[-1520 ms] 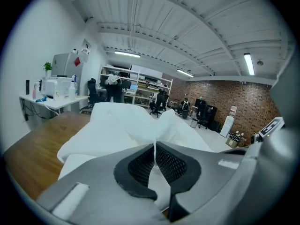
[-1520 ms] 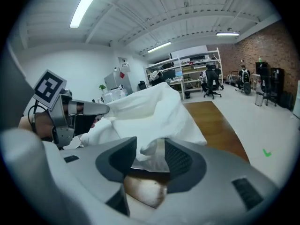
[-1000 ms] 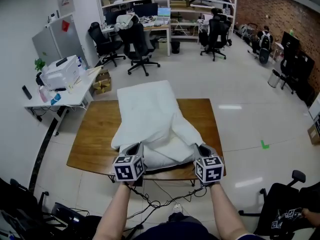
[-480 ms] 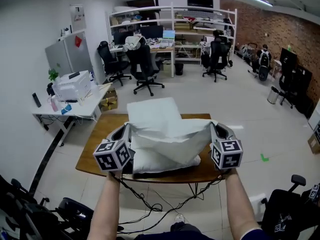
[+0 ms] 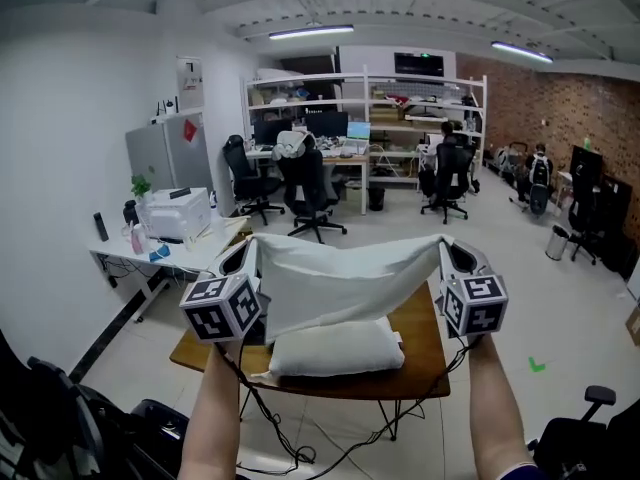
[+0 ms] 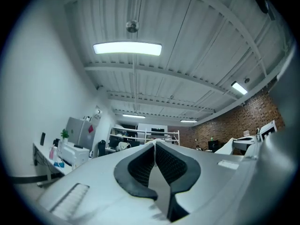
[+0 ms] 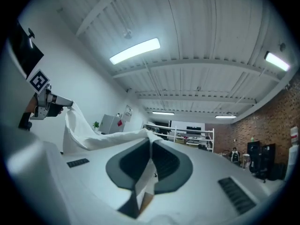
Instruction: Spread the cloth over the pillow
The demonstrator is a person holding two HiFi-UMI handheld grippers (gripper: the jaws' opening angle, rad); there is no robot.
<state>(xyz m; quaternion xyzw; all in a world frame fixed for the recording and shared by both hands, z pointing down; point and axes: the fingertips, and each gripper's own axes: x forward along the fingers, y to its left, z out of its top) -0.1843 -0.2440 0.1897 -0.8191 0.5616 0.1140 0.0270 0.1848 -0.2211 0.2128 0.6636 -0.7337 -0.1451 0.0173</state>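
Observation:
A white cloth (image 5: 340, 278) hangs stretched between my two grippers, above the near end of a white pillow (image 5: 335, 348) that lies on the wooden table (image 5: 425, 353). My left gripper (image 5: 250, 245) is shut on the cloth's left corner, and my right gripper (image 5: 444, 244) is shut on its right corner. In the left gripper view the pads (image 6: 140, 165) are closed with a thin strip of cloth (image 6: 161, 193) between them. The right gripper view shows the cloth (image 7: 93, 135) running from the closed jaws across to the left gripper (image 7: 47, 102). The hanging cloth hides the pillow's far part.
Black office chairs (image 5: 310, 183) and shelving with desks (image 5: 380, 98) stand beyond the table. A white side desk with a printer (image 5: 170, 238) is at the left. Cables (image 5: 300, 448) hang under the table's near edge. A dark chair (image 5: 60, 418) sits at lower left.
Both grippers have risen from the table's near edge, lifting the cloth's near end off the pillow and pulling it taut between them. The head view has tilted up.

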